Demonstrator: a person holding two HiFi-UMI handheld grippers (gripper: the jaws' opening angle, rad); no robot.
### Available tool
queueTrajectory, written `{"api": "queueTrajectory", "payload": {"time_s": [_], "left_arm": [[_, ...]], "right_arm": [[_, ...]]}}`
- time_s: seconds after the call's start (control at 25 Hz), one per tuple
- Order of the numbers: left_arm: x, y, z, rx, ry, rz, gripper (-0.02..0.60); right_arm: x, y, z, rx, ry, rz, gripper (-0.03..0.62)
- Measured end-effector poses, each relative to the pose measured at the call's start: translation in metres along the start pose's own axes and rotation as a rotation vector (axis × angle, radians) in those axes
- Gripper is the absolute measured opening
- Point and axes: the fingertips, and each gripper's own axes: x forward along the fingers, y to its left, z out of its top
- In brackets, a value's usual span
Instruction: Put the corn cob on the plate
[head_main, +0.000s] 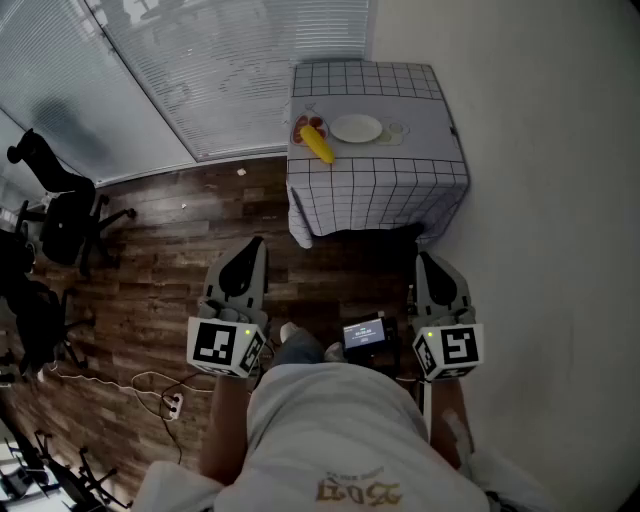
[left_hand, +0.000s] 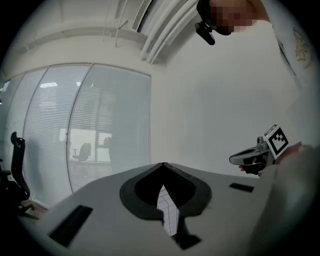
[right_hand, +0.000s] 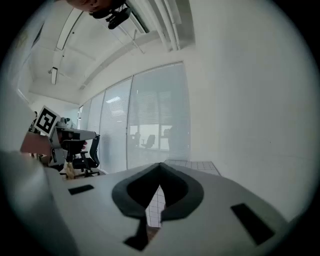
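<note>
A dark wood-plank floor (head_main: 170, 250) runs up to a long glass wall hung with pale slatted blinds (head_main: 230, 70). A plain white wall (head_main: 540, 200) stands at the right. In the corner sits a small table (head_main: 375, 185) under a grid-checked cloth. Black office chairs (head_main: 65, 215) crowd the left side, and a white cable (head_main: 110, 378) trails across the planks.

yellow corn cob (head_main: 318, 144), white plate (head_main: 356, 128), white black-gridded tablecloth (head_main: 380, 185), dark brown wood-plank floor (head_main: 160, 260), black office chair (head_main: 60, 215)
</note>
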Motion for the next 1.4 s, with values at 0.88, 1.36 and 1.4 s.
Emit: {"api": "queueTrajectory", "payload": {"time_s": [0.88,1.36,1.4], "left_arm": [[-0.005,0.008,-0.006,-0.001,0.002,-0.012,0.008],[0.049,0.033,-0.023,-0.037,0.005,-0.027,0.008],[0.058,0.037,-0.023,-0.036,0.002,-0.028,0.008]], "right_arm": [[-0.003,0.0,-0.008,0.074,-0.005,-0.042,0.006],[0.042,-0.015,-0.006,0.065,0.004,-0.044,0.006],[0.05,-0.018,-0.006,0.055,0.008,-0.044,0.006]]}}
